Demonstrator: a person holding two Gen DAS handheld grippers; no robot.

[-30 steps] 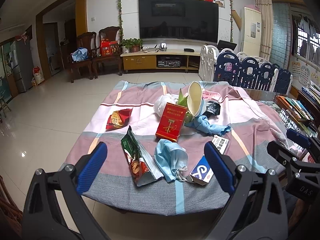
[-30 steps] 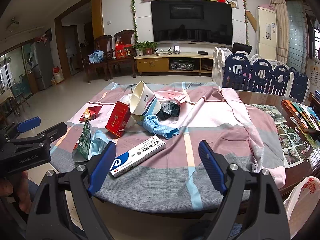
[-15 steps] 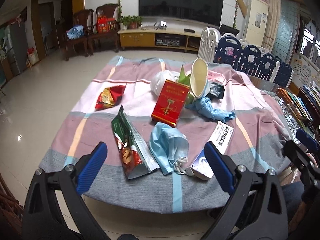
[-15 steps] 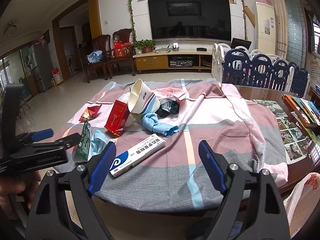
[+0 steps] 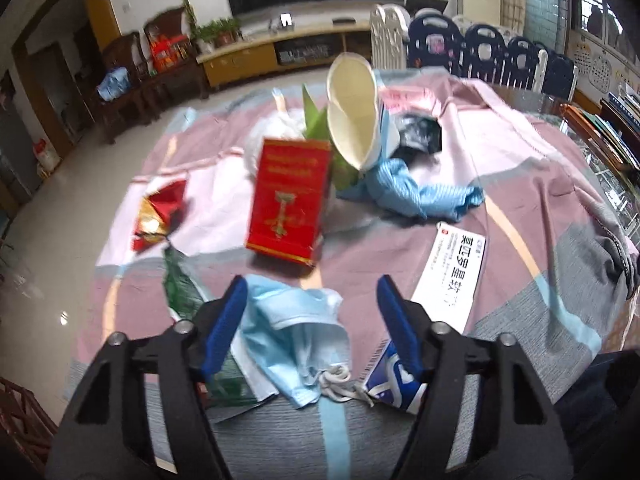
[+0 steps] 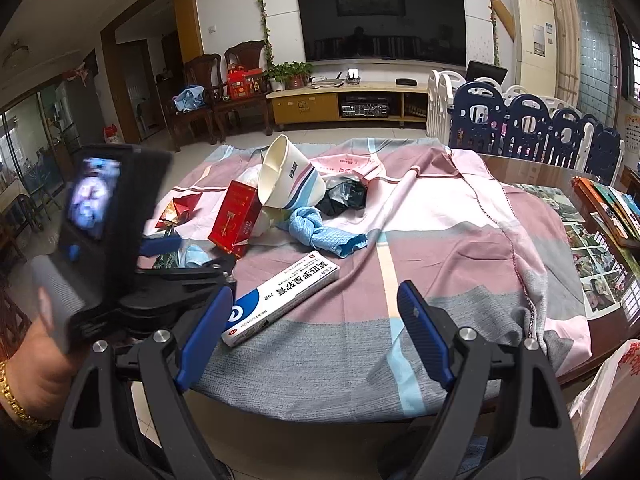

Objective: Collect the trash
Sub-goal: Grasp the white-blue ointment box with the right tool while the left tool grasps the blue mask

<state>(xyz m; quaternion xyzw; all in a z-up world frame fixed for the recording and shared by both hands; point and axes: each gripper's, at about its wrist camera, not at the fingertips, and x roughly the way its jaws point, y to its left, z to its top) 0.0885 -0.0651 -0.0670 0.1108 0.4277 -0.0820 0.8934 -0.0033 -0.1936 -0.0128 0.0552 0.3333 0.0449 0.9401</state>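
Trash lies on a cloth-covered table (image 5: 520, 208). My left gripper (image 5: 314, 320) is open, low over a crumpled blue face mask (image 5: 298, 332) that lies between its fingers. Beside the mask are a green snack bag (image 5: 188, 292) and a white-and-blue medicine box (image 5: 448, 276). Farther back are a red box (image 5: 288, 200), a red wrapper (image 5: 158, 212), a tipped paper cup (image 5: 354, 112), a blue cloth (image 5: 416, 196) and a black bag (image 5: 418, 136). My right gripper (image 6: 316, 328) is open and empty at the table's near edge, just short of the medicine box (image 6: 280, 296).
The left gripper's body and the hand holding it (image 6: 112, 248) fill the left of the right wrist view. Books and photos (image 6: 600, 232) lie on the bare table part at right. A white plastic bag (image 6: 604, 404) hangs at lower right. A playpen fence (image 6: 520, 120) stands behind.
My left gripper has moved forward and down over the table, so the face mask now lies between its fingers. The right gripper has stayed nearly still.
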